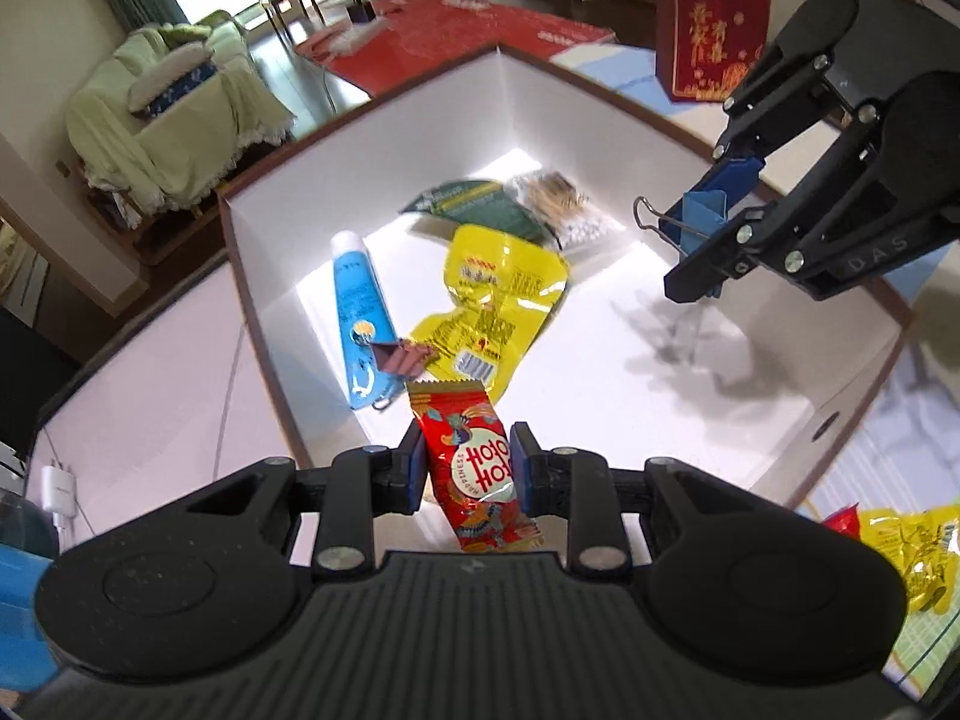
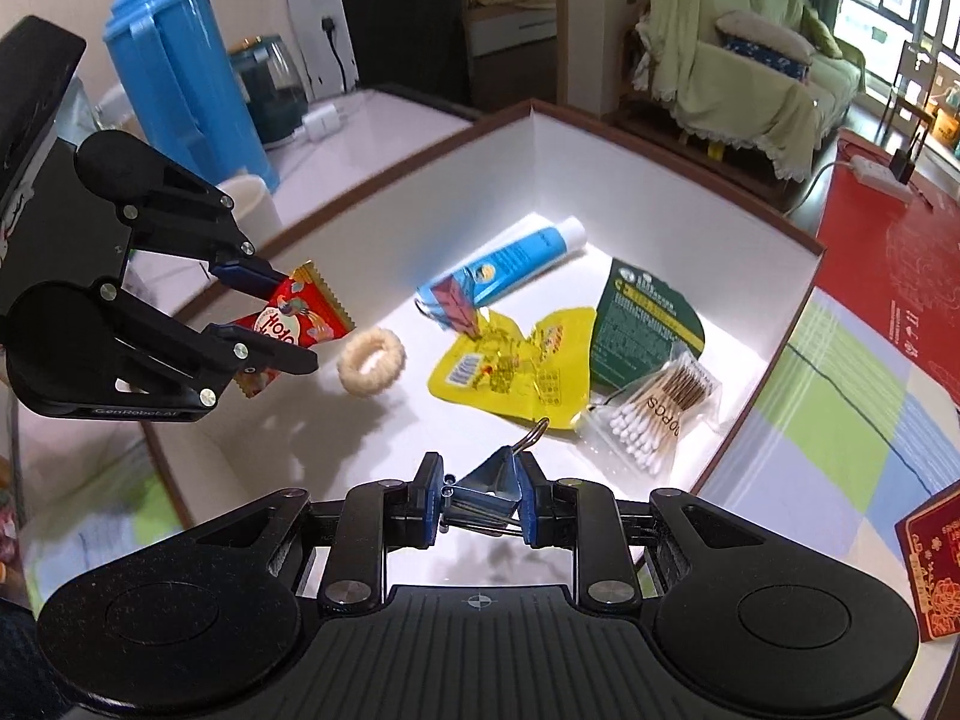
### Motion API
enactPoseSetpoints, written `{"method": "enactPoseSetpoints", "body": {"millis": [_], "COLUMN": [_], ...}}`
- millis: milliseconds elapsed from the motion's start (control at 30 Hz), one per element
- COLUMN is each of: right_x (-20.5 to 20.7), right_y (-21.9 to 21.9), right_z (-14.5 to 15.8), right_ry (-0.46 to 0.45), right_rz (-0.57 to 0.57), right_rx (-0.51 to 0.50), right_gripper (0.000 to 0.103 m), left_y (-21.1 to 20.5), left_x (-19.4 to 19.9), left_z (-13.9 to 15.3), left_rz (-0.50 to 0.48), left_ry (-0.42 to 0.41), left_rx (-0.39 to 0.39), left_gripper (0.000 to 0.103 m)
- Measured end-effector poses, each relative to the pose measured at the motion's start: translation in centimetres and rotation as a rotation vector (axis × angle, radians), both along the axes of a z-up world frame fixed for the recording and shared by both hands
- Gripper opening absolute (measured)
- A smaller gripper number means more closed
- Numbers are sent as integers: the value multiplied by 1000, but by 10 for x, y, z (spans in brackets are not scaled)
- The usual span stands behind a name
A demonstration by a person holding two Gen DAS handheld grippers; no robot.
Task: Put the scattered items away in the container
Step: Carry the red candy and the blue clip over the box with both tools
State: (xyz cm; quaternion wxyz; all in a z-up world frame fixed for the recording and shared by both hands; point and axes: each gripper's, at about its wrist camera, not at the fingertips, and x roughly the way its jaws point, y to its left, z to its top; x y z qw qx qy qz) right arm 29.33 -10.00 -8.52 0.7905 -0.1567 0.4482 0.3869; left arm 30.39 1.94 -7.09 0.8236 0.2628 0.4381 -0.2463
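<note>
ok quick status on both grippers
Left gripper shut on red snack packet, right gripper on blue binder clip. Both over white box. Nothing blocking.

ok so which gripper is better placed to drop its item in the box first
Right, probably. The right gripper, holding the blue binder clip, is well inside the white box over bare floor. The left gripper, holding the red snack packet, sits nearer the box's near edge.

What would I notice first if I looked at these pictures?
Probably the red snack packet pinched in the left gripper above the near edge of the white box. Next, the blue binder clip held in the right gripper, above the bright yellow packet lying inside.
</note>
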Motion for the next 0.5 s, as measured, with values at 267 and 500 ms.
{"method": "enactPoseSetpoints", "body": {"millis": [267,500], "right_x": [10,19], "right_y": [8,13], "right_z": [-22,-30], "right_ry": [1,-24], "right_rz": [47,84], "right_rx": [-33,-60], "right_gripper": [24,24], "left_y": [-1,-2], "left_x": [19,29], "left_z": [-23,-30], "left_rz": [9,14], "left_ry": [53,77], "left_rx": [-5,-17], "left_gripper": [24,24]}}
